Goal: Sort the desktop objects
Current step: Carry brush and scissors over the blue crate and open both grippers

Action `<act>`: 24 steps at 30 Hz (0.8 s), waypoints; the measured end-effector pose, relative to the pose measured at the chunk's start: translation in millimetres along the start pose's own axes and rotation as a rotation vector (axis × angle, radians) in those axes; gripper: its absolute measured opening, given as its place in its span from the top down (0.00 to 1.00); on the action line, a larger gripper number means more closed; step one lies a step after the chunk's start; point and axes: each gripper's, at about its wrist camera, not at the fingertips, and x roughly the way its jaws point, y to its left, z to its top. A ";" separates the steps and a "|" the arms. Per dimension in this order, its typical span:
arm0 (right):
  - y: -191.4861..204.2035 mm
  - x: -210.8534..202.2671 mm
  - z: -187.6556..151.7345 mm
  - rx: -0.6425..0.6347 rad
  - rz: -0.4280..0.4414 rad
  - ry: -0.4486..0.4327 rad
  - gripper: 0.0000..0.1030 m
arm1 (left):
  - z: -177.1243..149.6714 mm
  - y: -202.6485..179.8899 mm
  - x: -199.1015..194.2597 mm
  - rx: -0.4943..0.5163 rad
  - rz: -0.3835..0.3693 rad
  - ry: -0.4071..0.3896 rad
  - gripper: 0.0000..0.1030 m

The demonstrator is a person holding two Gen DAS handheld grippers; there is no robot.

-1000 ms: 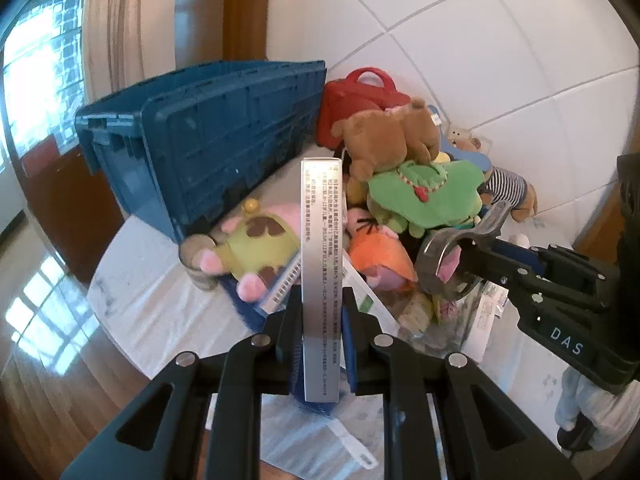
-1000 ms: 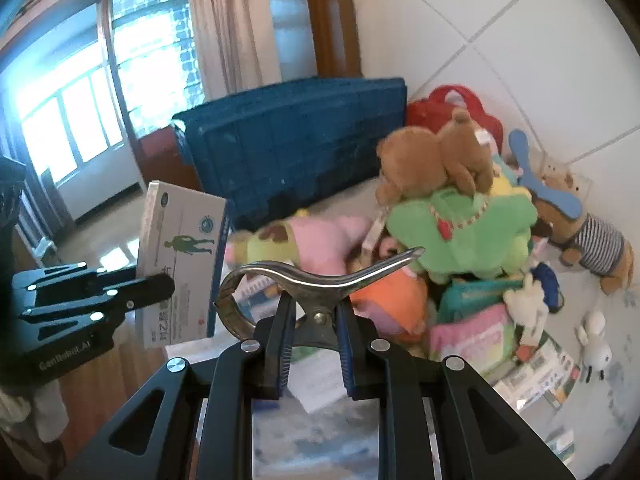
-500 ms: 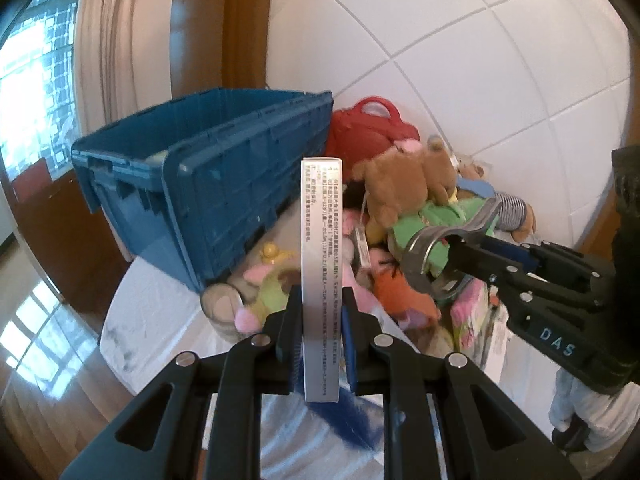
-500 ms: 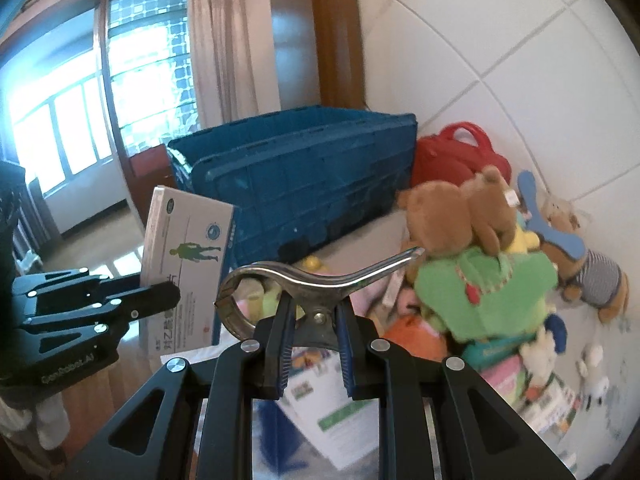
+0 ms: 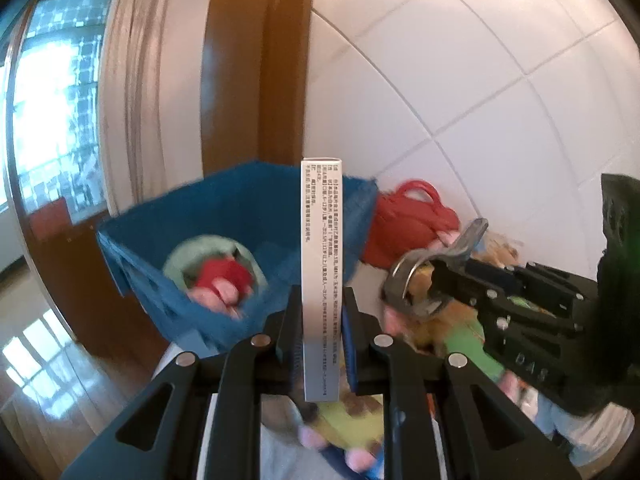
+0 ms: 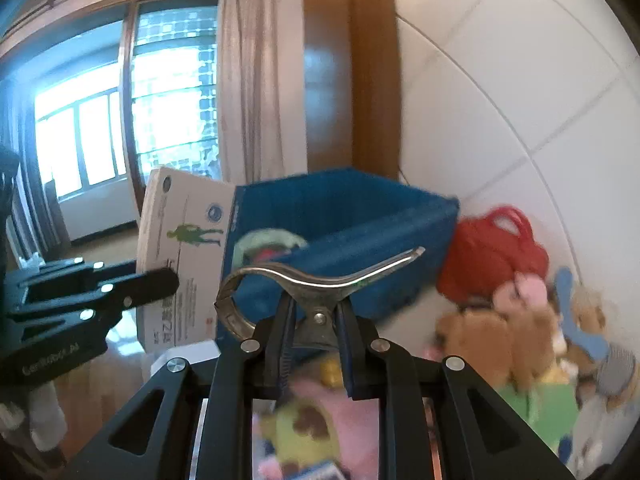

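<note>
My left gripper is shut on a thin white printed box, held upright and edge-on; from the right wrist view its broad face shows a green figure. My right gripper is shut on a metal clamp-like tool, also seen at the right of the left wrist view. Both are raised in front of a blue plastic crate, whose inside holds a pale green and red plush toy.
A red bag leans on the white tiled wall beside the crate. Plush toys are piled on the table to the right, a yellow-pink one below my grippers. Wooden door frame, curtain and window stand behind.
Both grippers have risen and moved toward the blue crate with their loads; the crate's inside now shows, and the toy pile has dropped low in both views.
</note>
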 end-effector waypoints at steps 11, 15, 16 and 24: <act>47.3 133.7 70.0 0.040 -0.008 0.006 0.81 | 57.4 124.2 110.0 0.044 -0.016 0.084 0.83; 60.7 193.3 68.6 0.053 -0.012 0.101 0.81 | 50.7 151.5 159.3 0.059 -0.025 0.176 0.83; 63.7 204.6 66.0 0.051 -0.019 0.129 0.81 | 48.4 157.3 170.4 0.061 -0.029 0.200 0.83; 69.6 250.3 48.0 0.056 -0.073 0.270 0.81 | 32.3 179.6 210.1 0.070 -0.080 0.296 0.83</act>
